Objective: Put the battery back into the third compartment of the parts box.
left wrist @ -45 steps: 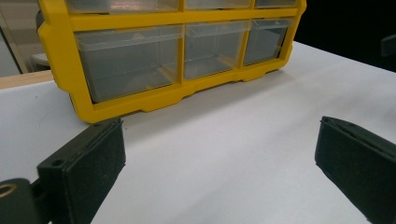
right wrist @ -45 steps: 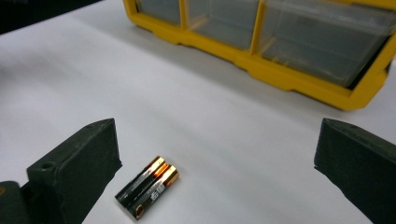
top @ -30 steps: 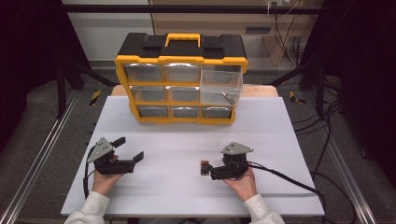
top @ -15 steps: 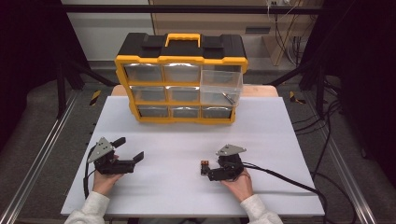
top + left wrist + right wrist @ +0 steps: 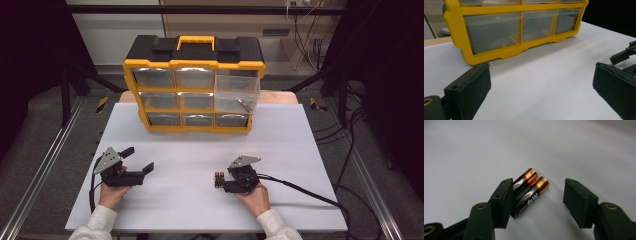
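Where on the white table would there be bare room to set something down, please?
The widest bare patch lies between the yellow organizer and the two grippers. Bare strips run beside the organizer. It is tighter between the left gripper and the right gripper, whose jaws have been closing around two batteries.

white table, grey floor, dark metal frame around.

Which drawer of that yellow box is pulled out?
The top right drawer of the box: it juts forward, while the other eight sit flush in the yellow frame.
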Demonstrator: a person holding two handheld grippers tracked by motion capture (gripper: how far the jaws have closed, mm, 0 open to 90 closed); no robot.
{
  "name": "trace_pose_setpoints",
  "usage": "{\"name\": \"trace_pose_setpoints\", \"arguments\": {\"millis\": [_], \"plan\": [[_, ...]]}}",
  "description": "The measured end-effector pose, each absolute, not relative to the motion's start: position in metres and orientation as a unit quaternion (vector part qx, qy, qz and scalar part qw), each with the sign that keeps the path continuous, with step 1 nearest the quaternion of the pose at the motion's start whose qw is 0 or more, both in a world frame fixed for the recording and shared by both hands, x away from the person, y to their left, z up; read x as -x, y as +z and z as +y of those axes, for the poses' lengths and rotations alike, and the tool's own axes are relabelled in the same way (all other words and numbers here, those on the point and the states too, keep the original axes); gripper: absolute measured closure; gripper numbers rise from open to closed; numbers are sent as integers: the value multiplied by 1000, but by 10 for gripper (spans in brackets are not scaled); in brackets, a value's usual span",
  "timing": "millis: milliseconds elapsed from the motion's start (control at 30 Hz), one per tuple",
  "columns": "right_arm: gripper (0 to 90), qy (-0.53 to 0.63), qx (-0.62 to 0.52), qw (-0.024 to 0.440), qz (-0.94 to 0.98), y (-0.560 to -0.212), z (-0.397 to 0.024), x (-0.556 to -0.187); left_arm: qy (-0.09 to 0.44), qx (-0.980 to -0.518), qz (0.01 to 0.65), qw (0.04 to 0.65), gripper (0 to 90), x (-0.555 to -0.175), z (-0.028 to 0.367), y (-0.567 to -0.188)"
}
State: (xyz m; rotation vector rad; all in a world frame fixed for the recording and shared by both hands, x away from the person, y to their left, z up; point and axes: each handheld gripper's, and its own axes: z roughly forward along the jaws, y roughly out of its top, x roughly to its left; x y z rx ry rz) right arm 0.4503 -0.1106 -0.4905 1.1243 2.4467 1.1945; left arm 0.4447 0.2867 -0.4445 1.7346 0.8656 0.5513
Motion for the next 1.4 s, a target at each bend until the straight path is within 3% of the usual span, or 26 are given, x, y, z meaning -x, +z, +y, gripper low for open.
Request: {"name": "trace_pose_setpoints", "arguments": {"millis": [533,900,1400], "plan": [[664,386,-381,89,835,-488,-112,-451,232,-728,364,533,14,-444,287,-444],[764,377,-396,83,833,-487,-113,-451,232,-728,363,533,14,-444,287,-444],[772,384,-399,78,829,-479,-117,-454,232,-728,363,534,15,-444,287,-443]]}}
